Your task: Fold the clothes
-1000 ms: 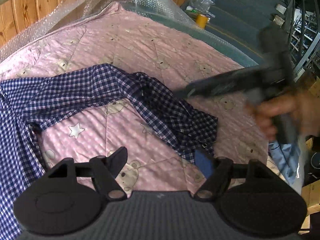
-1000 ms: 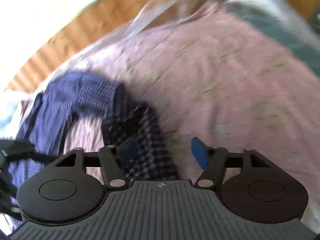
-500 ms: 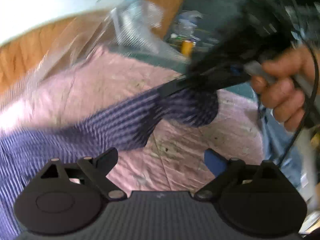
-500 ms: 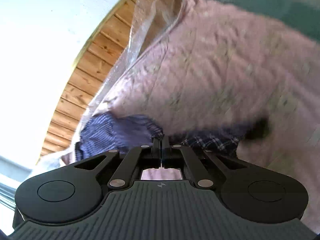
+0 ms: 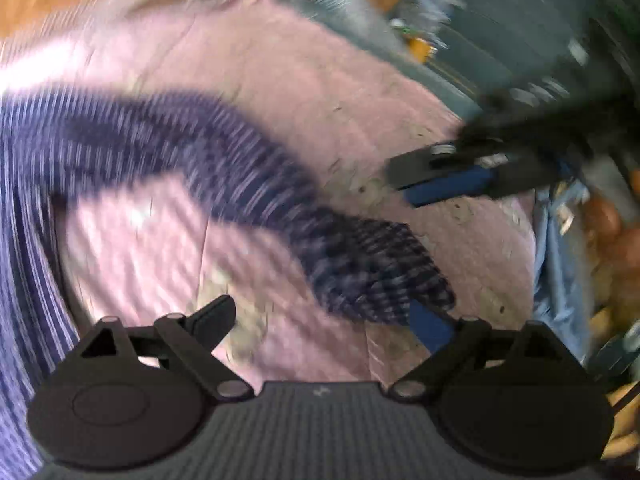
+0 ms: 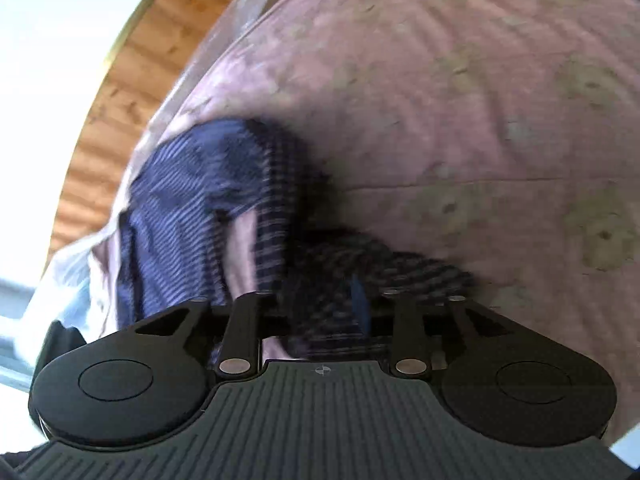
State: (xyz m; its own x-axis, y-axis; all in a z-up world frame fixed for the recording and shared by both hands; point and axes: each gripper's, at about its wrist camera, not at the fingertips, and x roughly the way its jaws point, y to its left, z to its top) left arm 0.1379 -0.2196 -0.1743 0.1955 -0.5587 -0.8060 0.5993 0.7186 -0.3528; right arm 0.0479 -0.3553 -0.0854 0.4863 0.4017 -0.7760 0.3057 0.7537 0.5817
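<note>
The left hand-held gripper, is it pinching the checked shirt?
No, the left hand-held gripper is wide open, with only the pink quilt showing between its fingers, and the checked shirt lies ahead of it.

The left wrist view looks forward and down over its own tongs (image 5: 324,320) at the pink quilted bed cover (image 5: 280,92), fairly near. The right wrist view sits closer and lower — its frame bottom is filled by its black housing. Both share the blue-and-white checked cotton shirt (image 5: 168,140) — and the same cover (image 6: 460,92).
</note>
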